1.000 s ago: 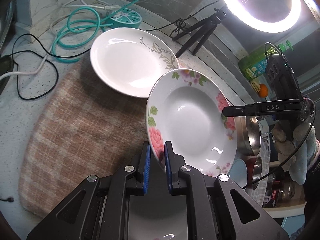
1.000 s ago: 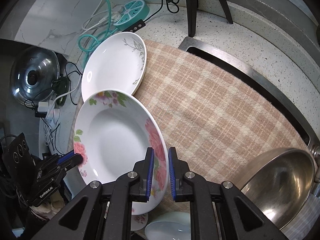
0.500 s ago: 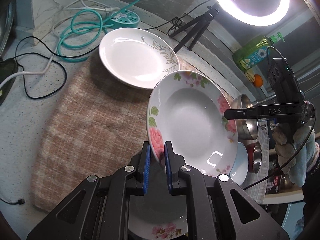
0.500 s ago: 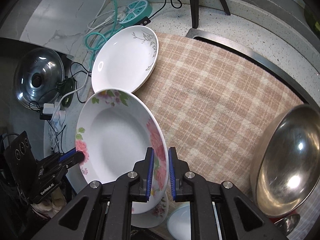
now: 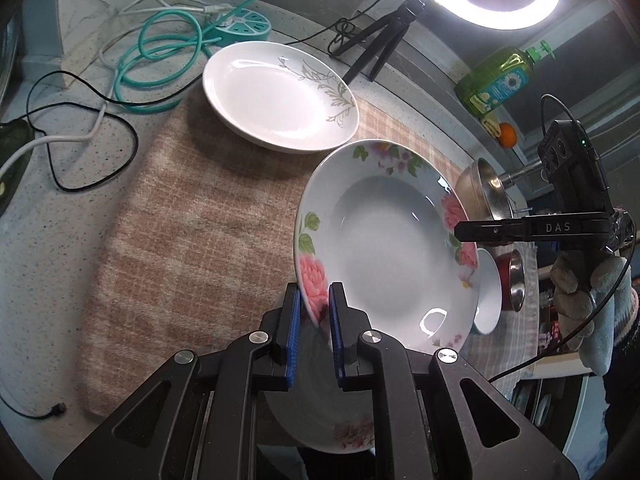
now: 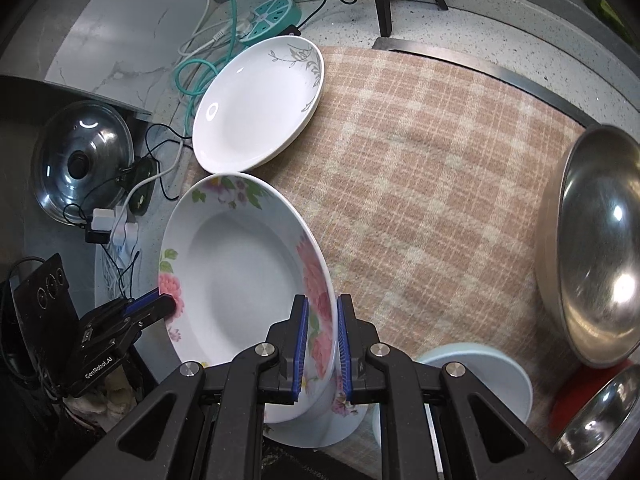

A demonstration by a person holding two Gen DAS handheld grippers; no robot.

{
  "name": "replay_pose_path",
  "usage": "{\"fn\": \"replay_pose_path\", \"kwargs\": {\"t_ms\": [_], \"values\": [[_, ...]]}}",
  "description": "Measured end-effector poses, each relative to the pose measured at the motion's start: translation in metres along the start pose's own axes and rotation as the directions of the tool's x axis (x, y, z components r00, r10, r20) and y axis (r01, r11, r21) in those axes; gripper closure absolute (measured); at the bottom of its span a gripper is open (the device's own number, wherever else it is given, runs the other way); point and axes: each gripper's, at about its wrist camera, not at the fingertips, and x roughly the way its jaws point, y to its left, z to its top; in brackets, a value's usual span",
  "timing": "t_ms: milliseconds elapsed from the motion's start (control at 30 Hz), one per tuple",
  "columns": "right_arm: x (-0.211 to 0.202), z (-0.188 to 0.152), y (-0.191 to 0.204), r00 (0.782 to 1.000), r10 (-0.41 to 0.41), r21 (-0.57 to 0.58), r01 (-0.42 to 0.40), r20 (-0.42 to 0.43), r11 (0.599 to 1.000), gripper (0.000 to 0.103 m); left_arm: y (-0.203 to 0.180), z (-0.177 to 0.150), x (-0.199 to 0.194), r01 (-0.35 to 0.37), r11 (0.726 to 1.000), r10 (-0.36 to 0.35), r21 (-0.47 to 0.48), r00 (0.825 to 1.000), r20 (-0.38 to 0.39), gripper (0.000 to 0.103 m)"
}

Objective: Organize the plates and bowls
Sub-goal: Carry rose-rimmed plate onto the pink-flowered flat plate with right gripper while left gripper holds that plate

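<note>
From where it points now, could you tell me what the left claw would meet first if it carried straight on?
Probably the checked cloth beyond the rose plate that the left claw grips; the white leaf-pattern plate lies further on. Depth is unclear.

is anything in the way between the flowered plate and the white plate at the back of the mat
Nothing visible. The flowered plate is held off the mat by both grippers on opposite rims, and only bare checked mat lies between it and the white plate. The steel bowl sits off to the side.

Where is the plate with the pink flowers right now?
The flowered plate is held up over the checked cloth, pinched by the left gripper and right gripper, near the white plate.
</note>
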Motion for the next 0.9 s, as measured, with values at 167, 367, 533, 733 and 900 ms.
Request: {"fn": "replay_pose_path", "kwargs": {"t_ms": [167,367,533,733,900], "values": [[0.003,-0.014,0.002,1.0,0.007,0.028,-0.007,0.012,1.0,0.09,0.004,-0.005,-0.002,0.01,1.0,-0.009,0.024,1.0,-0.016,0.091],[0.007,-0.034,0.002,1.0,0.01,0.067,-0.012,0.025,0.998,0.09,0.008,-0.009,-0.003,0.026,0.998,-0.024,0.052,0.999,-0.037,0.091],[0.01,-0.05,0.003,0.999,0.012,0.097,-0.015,0.033,0.995,0.09,0.01,-0.012,-0.005,0.038,0.997,-0.035,0.073,0.998,-0.046,0.091],[0.012,-0.067,0.005,0.999,0.012,0.125,-0.017,0.045,0.992,0.09,0.012,-0.016,-0.003,0.051,0.994,-0.045,0.093,0.997,-0.066,0.091],[0.016,-0.077,0.002,0.999,0.013,0.154,-0.02,0.047,0.988,0.09,0.013,-0.019,0.002,0.059,0.992,-0.049,0.107,0.995,-0.087,0.091]]}}
